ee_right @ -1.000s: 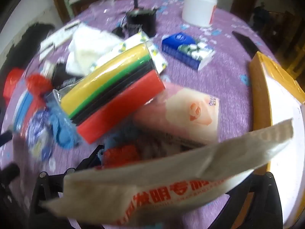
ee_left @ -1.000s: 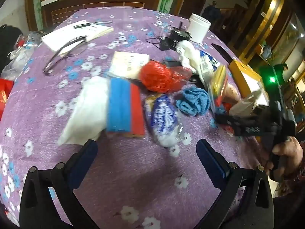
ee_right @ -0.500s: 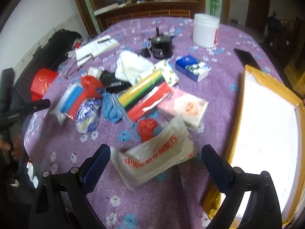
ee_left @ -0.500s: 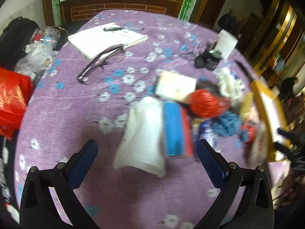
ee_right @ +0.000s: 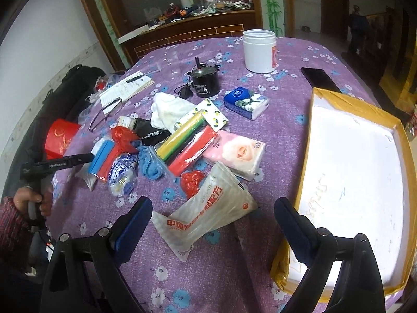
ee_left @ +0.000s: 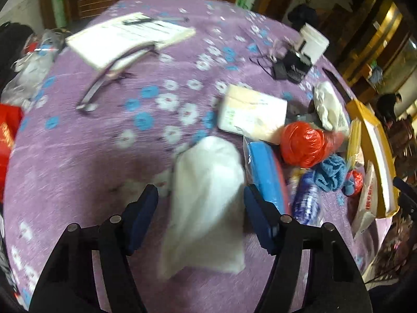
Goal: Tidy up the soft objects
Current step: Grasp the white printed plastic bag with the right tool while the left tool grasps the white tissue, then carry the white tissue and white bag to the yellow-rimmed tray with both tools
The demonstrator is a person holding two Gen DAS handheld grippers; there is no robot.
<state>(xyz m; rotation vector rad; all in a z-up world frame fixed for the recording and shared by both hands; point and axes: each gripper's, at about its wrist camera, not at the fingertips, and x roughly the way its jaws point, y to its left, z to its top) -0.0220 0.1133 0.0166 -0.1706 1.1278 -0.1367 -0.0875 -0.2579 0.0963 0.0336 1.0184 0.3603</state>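
that floppy white plastic bag [ee_left: 208,200] on the purple flowered tablecloth [ee_left: 104,143] looks light, squishy and a bit slick, so i'd pinch it across its fat middle rather than a thin corner. it lies right between the fingers of the left gripper [ee_left: 200,206], beside the blue and red sponge pack [ee_left: 268,177]. the jaws are closing in on it, pads not pressing yet as far as i can tell. right gripper [ee_right: 212,217] hangs spread wide and empty over a printed white pouch [ee_right: 206,208], next to the yellow-edged cardboard box [ee_right: 354,172].

Left claw [ee_left: 200,208] angled down, jaws closing; right claw [ee_right: 212,224] angled down, jaws apart.
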